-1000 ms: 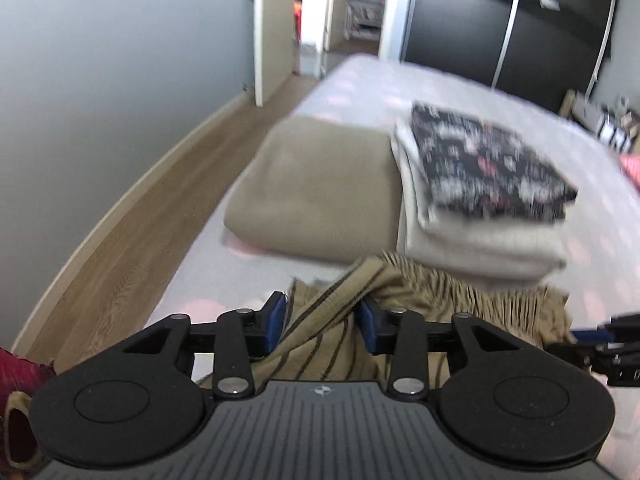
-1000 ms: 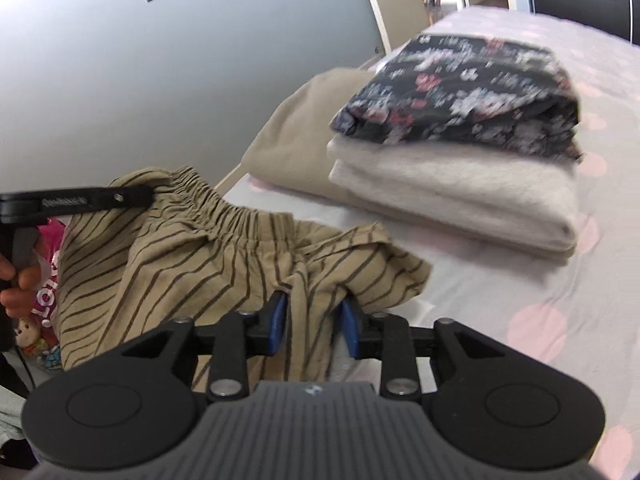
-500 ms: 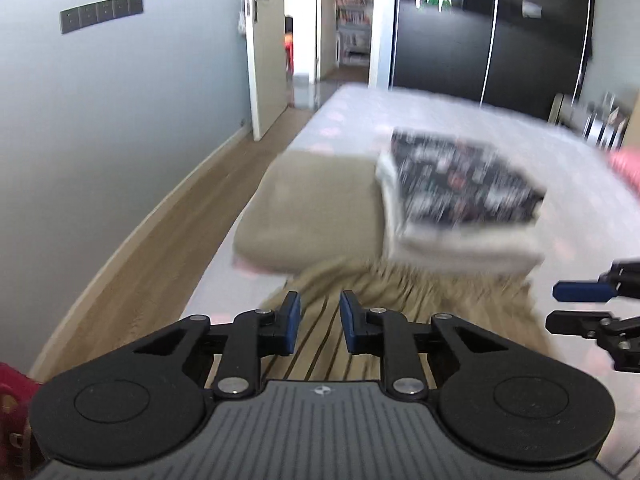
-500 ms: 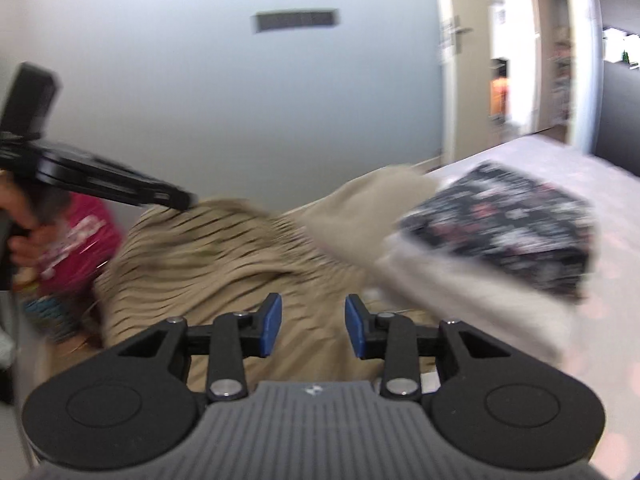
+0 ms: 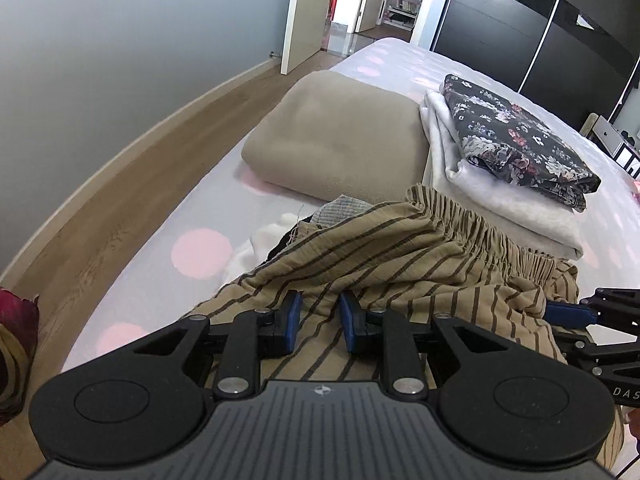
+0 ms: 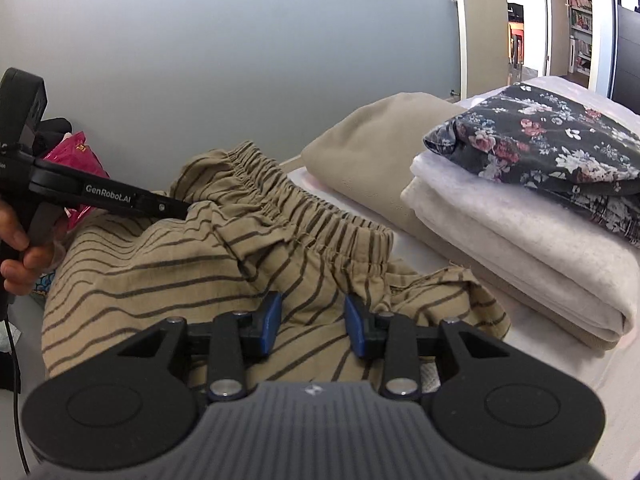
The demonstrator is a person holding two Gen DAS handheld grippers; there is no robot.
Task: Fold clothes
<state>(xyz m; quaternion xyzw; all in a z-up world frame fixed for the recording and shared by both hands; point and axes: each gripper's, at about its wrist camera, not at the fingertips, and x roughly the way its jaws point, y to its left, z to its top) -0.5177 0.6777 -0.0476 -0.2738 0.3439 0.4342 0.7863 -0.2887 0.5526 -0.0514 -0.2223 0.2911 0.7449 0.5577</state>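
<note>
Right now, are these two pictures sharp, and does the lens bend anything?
Left wrist view: sharp, soft even light; fisheye curves the floor edge strongly. Right wrist view: also sharp on the striped garment; the bright doorway is overexposed, and dark vignette shows in corners.

Striped garment (image 5: 400,252) lies bunched on the near edge of the bed (image 5: 200,216), waistband toward the far side. Just behind it sits the folded blanket (image 5: 340,140) on the left, and to its right the folded towel (image 5: 516,204) with the floral garment (image 5: 516,140) on top.
</note>
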